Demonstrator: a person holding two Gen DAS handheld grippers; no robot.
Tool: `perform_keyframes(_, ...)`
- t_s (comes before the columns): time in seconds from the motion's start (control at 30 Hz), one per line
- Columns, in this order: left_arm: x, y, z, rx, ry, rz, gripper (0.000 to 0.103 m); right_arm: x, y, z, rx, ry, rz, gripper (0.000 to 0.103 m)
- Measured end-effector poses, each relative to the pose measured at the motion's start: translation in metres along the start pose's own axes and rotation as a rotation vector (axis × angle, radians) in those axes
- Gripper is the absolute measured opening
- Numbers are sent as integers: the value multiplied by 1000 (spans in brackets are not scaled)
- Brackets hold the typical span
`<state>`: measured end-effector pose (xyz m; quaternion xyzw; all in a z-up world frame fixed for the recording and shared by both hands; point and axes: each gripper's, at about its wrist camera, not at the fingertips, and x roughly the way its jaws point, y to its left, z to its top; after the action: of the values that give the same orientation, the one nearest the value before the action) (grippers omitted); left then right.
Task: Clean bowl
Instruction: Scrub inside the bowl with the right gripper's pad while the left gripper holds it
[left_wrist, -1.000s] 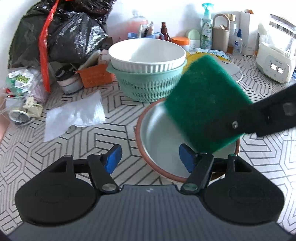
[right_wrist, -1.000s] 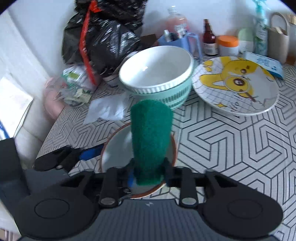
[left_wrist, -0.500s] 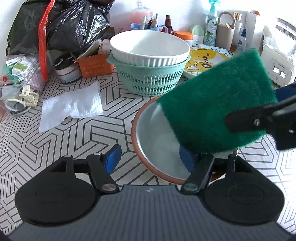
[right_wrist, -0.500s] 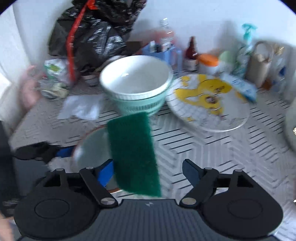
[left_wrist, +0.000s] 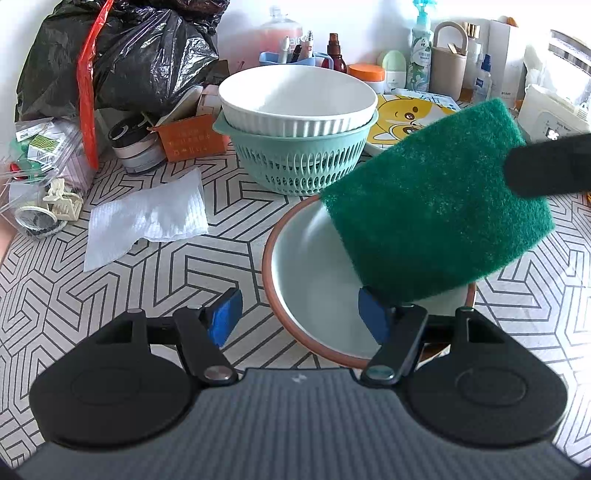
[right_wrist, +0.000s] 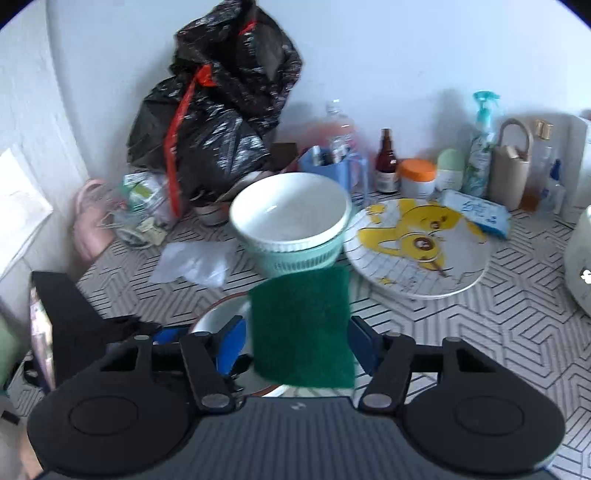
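Left gripper (left_wrist: 299, 314): jaws wide apart, gripping nothing. The bowl (left_wrist: 314, 280) sits on the bench (left_wrist: 166, 280) directly ahead. One pad hangs inside the bowl's near wall and the other outside its rim, so the wall lies between them. I judge this is the set-up for pinching the rim and steadying the bowl during scrubbing. Not clamped yet.

Right gripper (right_wrist: 295, 341): carries the green scouring pad (left_wrist: 436, 206) above the bowl's far right side, broad face tilted down toward the inside. Jaws stand against the pad's two side edges. The pad hangs in the air, so I take it as clamped across its width. The view is blurred and the contact on one edge is unclear. The pad's lower corner overlaps the bowl's rim in my left view. I cannot tell whether it touches the glaze.

Bowl: shallow, pale grey-green inside, terracotta-brown rim. It is upright and apparently empty. No food residue or suds visible on the part not hidden by the pad. The surface has a soft sheen.

Beyond the bowl: a white bowl (left_wrist: 295, 99) nested in a mint colander (left_wrist: 299, 166). Left of the bowl: a crumpled paper towel (left_wrist: 147, 218). Beyond the bowl to the right: a cartoon plate (right_wrist: 417, 251). All are apart from the bowl.

Scrubbing not yet begun, by my reading.
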<state>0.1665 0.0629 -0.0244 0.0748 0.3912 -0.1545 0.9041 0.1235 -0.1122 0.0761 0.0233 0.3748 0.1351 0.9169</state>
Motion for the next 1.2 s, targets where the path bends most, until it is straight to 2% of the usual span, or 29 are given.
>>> perform_keyframes(0.23, 1, 3, 0, -10, 1, -16, 70, 50, 12, 14, -76, 115, -105, 61)
perform_keyframes(0.3, 2, 4, -1, -17, 3, -20, 72, 64, 10, 14, -74, 150, -108, 61)
perform_keyframes(0.43, 4, 6, -1, -29, 8, -26, 74, 88, 4, 11, -22, 212, -45, 45)
perform_keyframes(0.47, 5, 7, -1, -36, 10, -31, 75, 92, 2, 10, -6, 222, -29, 37)
perform_keyframes(0.53, 6, 8, -2, -43, 10, -37, 75, 96, 0, 10, 1, 230, -21, 33)
perform_keyframes(0.6, 6, 8, -2, -47, 7, -42, 75, 100, 0, 9, -3, 240, -23, 23)
perform_keyframes(0.67, 6, 7, -2, -46, 1, -38, 75, 101, 1, 8, -18, 241, -33, 21)
perform_keyframes(0.9, 10, 10, -6, -126, -3, -51, 78, 94, 8, -1, -60, 234, -77, 19)
perform_keyframes(1.0, 15, 12, -8, -154, 8, -64, 88, 90, 8, -3, -57, 247, -87, 19)
perform_keyframes(1.2, 19, 3, -13, -90, 28, -74, 89, 82, -1, -9, -6, 259, -56, 19)
